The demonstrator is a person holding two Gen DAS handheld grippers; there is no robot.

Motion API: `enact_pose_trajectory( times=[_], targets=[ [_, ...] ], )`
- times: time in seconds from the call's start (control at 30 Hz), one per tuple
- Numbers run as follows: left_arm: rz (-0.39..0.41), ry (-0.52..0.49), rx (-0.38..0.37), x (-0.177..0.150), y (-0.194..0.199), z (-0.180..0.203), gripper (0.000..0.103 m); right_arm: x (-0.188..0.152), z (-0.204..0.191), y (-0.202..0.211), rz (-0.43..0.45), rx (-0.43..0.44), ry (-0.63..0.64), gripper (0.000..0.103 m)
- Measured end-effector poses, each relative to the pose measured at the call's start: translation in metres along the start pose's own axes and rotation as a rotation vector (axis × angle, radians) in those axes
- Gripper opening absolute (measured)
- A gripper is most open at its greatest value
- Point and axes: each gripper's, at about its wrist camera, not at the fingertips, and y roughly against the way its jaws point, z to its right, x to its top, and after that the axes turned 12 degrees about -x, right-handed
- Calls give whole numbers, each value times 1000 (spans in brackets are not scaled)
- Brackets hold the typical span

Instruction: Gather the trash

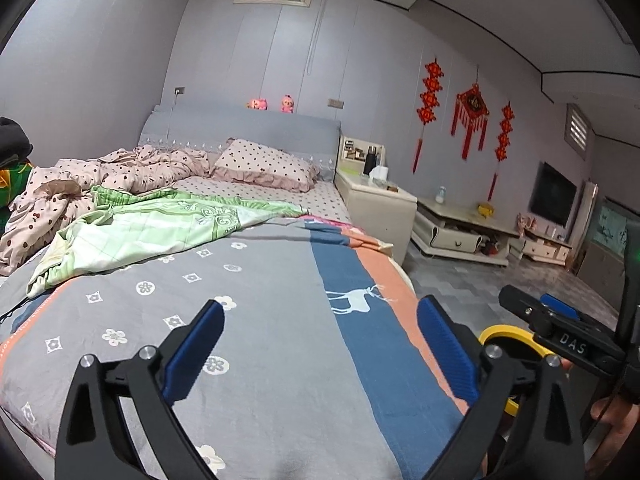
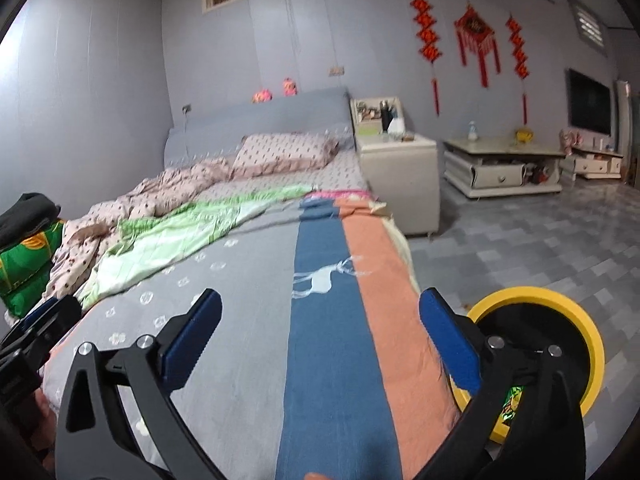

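Over the foot of the bed [image 1: 272, 300], in the left wrist view, my left gripper [image 1: 320, 348] hung with its blue-padded fingers [image 1: 196, 352] spread wide and nothing between them. Below lay a grey bedspread with white flowers, a blue stripe bearing a white deer [image 1: 354, 300] and an orange stripe along the right edge. Farther up the mattress lay a rumpled green quilt [image 1: 160, 228], a pink spotted duvet and a matching pillow [image 1: 264, 164] against the grey headboard. A cream nightstand [image 1: 376, 200] stood just beside the bed, a low cabinet [image 1: 460, 228] further right, and red knot ornaments [image 1: 472, 116] hung on the wall. At the right edge my right gripper [image 1: 560, 320] showed from the side, partly cut off, in front of a yellow-rimmed trash bin [image 1: 504, 336] that was mostly hidden behind both tools.

From the right wrist view, somewhat blurred, my right gripper [image 2: 320, 344] also stood wide apart and empty above the blue and orange stripes. The yellow-rimmed trash bin [image 2: 560, 300] stood on the grey tiled floor [image 2: 540, 240] just beside the bed's right edge; its dark inside was partly covered by my right finger, with something green and shiny showing low in it that I could not identify. My left gripper [image 2: 44, 328] poked in at the lower left, cut off by the frame. A television [image 2: 590, 100] hung on the far right wall.
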Motion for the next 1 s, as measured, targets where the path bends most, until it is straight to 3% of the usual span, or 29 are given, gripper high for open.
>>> enact_pose_trajectory(
  times=[0.37,1.0],
  targets=[
    [56,-45,1,-4,19,12,95,-7,9,13,51,18,-41,95],
    [61,-61,2,-6,19,17,95,-13,14,25,78,-6,-30,95]
  ],
)
